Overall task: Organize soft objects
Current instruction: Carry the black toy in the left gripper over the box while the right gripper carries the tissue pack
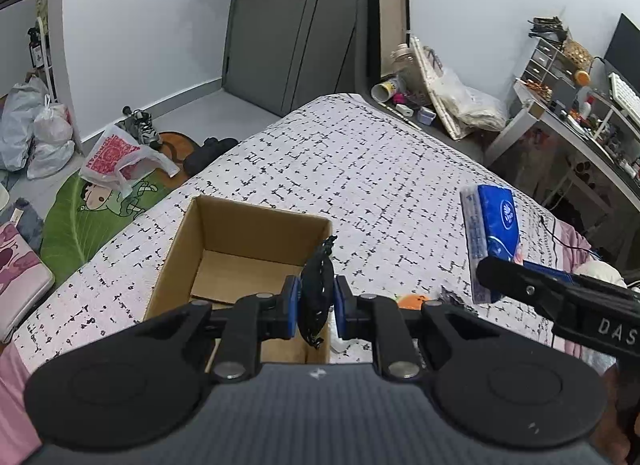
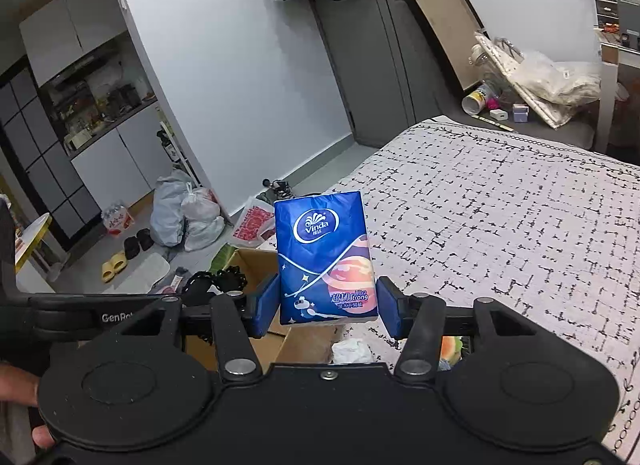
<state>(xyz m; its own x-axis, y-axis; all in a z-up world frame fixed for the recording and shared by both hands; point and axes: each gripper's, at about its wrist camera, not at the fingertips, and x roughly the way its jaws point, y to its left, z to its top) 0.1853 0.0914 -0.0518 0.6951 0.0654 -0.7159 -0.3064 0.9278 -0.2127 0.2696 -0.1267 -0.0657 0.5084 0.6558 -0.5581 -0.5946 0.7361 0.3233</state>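
My left gripper (image 1: 316, 303) is shut on a black scrunchie (image 1: 317, 289) and holds it over the near right corner of an open cardboard box (image 1: 240, 221) on the bed. The box looks empty inside. My right gripper (image 2: 328, 305) is shut on a blue Vinda tissue pack (image 2: 326, 257), held upright above the bed. That pack also shows in the left wrist view (image 1: 490, 241), to the right of the box. In the right wrist view the scrunchie (image 2: 214, 285) and box (image 2: 256, 265) lie to the left.
The bed cover (image 1: 360, 169) is white with black marks. An orange soft object (image 1: 414, 300) and something white (image 2: 352, 349) lie near the grippers. Bags (image 1: 116, 157), shoes and a green mat (image 1: 80, 221) are on the floor left. A cluttered desk (image 1: 568, 113) stands right.
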